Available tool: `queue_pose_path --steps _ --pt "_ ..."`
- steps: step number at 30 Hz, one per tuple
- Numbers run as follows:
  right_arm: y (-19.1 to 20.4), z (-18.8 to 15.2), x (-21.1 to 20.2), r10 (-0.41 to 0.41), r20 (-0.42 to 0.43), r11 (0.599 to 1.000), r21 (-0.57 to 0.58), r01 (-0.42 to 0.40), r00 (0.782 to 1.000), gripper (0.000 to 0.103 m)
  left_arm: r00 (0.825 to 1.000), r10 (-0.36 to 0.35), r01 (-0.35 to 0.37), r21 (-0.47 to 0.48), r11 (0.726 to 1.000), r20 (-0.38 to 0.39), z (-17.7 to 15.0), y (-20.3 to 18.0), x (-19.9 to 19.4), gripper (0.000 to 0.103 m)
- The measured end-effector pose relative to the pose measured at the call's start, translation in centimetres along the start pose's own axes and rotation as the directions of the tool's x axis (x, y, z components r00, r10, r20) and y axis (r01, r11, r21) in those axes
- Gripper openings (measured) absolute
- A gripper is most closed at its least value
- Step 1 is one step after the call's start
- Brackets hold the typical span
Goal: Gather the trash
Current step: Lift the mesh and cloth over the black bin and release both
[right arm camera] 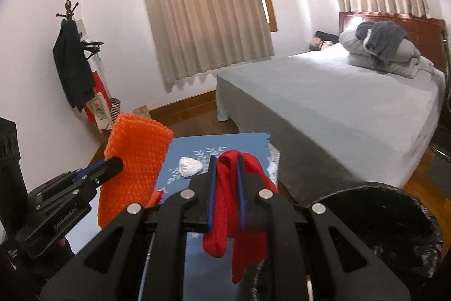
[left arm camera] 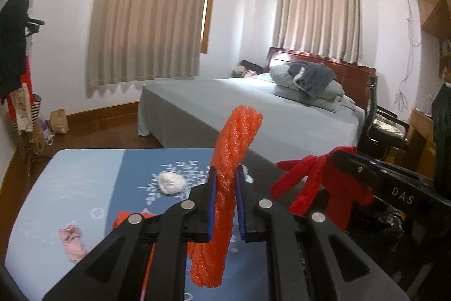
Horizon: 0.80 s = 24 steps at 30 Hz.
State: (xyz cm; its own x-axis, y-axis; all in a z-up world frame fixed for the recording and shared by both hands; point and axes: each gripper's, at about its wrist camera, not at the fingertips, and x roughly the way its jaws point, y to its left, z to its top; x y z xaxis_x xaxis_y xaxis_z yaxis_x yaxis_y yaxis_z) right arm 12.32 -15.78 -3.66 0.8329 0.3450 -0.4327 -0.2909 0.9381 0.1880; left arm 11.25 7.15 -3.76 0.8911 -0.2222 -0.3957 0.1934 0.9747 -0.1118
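Observation:
My left gripper (left arm camera: pixel 227 171) is shut on a strip of orange foam netting (left arm camera: pixel 234 137) that sticks up above the pads and hangs below them. To its right, my right gripper (left arm camera: pixel 342 157) is shut on a piece of red netting (left arm camera: pixel 310 182). In the right wrist view, the right gripper (right arm camera: pixel 227 160) clamps the red netting (right arm camera: pixel 225 216), and the left gripper (right arm camera: pixel 112 164) holds the orange foam netting (right arm camera: pixel 135 171) at the left. Both are held above a table with a blue cloth (left arm camera: pixel 84 182). A black trash bag (right arm camera: pixel 394 216) gapes at the lower right.
On the blue cloth lie a white crumpled paper ball (left arm camera: pixel 170 182), a pink scrap (left arm camera: pixel 70 241) and an orange bit (left arm camera: pixel 124 216). A grey bed (right arm camera: pixel 338 103) stands just behind the table. A coat stand (right arm camera: pixel 70 61) is at the left wall and a black chair (left arm camera: pixel 383 126) at the right.

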Motion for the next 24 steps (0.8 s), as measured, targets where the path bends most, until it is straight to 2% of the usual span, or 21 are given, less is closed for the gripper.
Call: queue_pose_path --steps 12,24 --pt "-4.9 -1.4 -4.4 -0.132 0.008 0.991 0.039 0.131 0.991 0.012 0.991 -0.130 0.131 0.049 0.990 -0.022 -0.3 -6.2 1.0 0.013" --pt "-10.8 -4.0 -8.3 -0.273 -0.012 0.958 0.093 0.273 0.962 0.012 0.960 -0.274 0.278 0.089 0.957 -0.049 -0.9 -13.1 2.8 0.013"
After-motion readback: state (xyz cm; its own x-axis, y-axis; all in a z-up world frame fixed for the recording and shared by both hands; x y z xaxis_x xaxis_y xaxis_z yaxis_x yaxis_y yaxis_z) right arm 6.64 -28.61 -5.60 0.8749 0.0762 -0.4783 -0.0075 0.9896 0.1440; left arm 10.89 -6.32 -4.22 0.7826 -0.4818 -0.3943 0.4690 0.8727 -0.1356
